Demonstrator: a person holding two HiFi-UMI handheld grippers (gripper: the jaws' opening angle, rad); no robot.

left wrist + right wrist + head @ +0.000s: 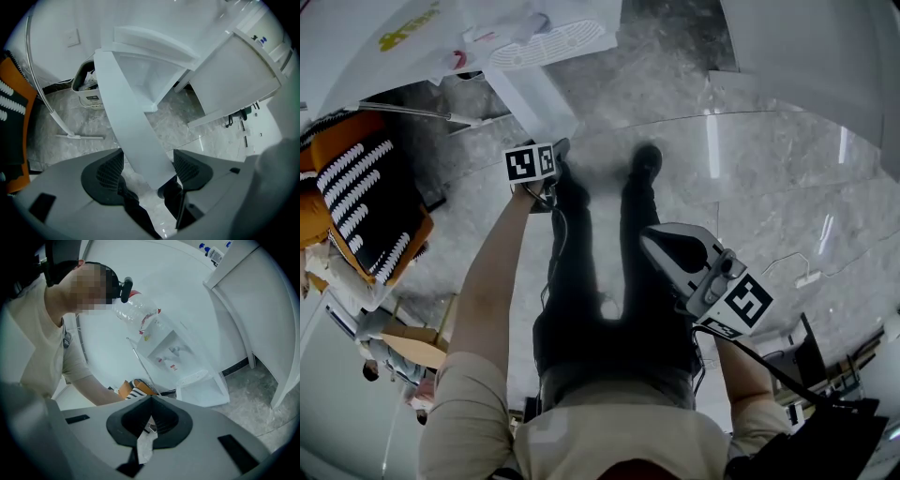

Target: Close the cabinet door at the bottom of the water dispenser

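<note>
A: left gripper [147,165] spread wide, cabinet door [133,136] free edge between the pads, not pinched. Door hangs open off the water dispenser [150,75] base.
B: right gripper [150,417]?
A: pressed together, holding nothing. Risk: the loose edge slips out mid-swing and the door bounces back open.

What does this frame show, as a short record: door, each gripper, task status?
Door: white cabinet door at the base of the white water dispenser, swung open
Left gripper: jaws apart, door's edge between them
Right gripper: jaws together, empty, held away from the door
Floor: grey marble tiles
Task status: door not yet closed
</note>
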